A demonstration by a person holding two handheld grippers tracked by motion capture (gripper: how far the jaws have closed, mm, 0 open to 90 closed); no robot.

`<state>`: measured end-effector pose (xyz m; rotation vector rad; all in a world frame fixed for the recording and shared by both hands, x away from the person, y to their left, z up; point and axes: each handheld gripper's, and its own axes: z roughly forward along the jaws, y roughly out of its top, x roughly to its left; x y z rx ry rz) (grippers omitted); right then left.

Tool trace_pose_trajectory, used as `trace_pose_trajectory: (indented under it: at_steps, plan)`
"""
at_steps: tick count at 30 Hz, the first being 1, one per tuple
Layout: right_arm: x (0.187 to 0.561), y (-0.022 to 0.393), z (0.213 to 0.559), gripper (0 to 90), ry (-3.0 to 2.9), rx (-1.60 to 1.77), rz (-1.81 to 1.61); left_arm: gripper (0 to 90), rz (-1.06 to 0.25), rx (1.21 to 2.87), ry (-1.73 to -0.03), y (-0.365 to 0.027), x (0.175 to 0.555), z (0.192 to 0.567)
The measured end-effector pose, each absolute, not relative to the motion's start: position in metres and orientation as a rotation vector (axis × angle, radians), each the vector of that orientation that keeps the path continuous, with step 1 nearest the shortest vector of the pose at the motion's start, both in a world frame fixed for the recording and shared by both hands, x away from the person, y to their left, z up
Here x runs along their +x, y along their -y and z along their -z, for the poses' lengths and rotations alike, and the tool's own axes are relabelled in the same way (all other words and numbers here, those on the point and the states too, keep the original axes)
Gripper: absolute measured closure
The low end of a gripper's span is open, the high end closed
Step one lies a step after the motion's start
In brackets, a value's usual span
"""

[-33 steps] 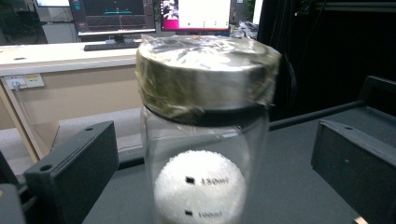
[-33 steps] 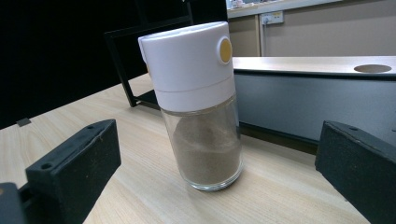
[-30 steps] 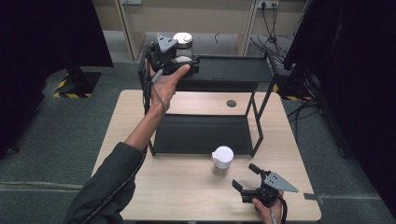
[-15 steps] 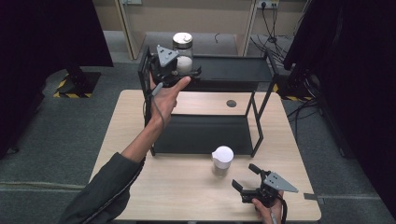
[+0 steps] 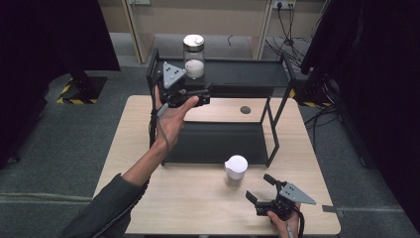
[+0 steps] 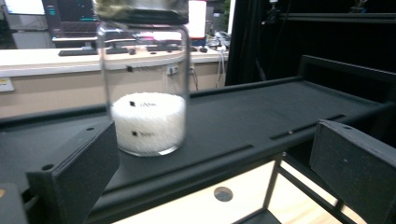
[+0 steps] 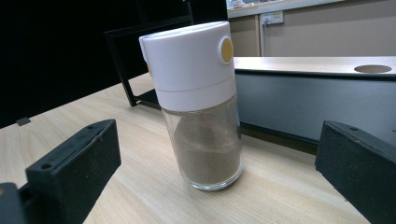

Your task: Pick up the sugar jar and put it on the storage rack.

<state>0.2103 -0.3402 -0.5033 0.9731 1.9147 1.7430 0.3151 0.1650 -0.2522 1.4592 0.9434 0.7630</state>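
Note:
A glass jar [image 5: 193,55] with white grains and a dark lid stands upright on the top shelf of a black rack [image 5: 247,74]. My left gripper [image 5: 204,95] is held in front of it and slightly lower, open and empty. In the left gripper view the jar [image 6: 147,93] stands beyond the gap between the jaws, clear of both. A white-capped shaker [image 5: 236,171] of brown powder stands on the table. My right gripper [image 5: 260,188] is open just in front of it. The shaker [image 7: 201,102] rises between the parted jaws in the right gripper view, touching neither.
The rack has a lower shelf [image 5: 218,141] lying on the wooden table [image 5: 188,208] and thin upright legs [image 5: 271,129]. A round hole [image 5: 245,109] marks the tabletop behind the rack's lower shelf. Dark curtains hang on both sides.
My left gripper has drawn back and down from the jar, which stays on the top shelf. The right gripper and shaker have not moved.

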Motion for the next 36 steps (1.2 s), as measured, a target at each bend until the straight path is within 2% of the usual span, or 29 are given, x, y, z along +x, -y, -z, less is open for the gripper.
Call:
trace_pose_trajectory:
  at_steps: [36]
  plan:
    - [0.21,0.34,0.504,0.5,-1.91,0.977,-1.746,0.8,-0.564,1.467,-0.75,-0.191,0.254,0.329]
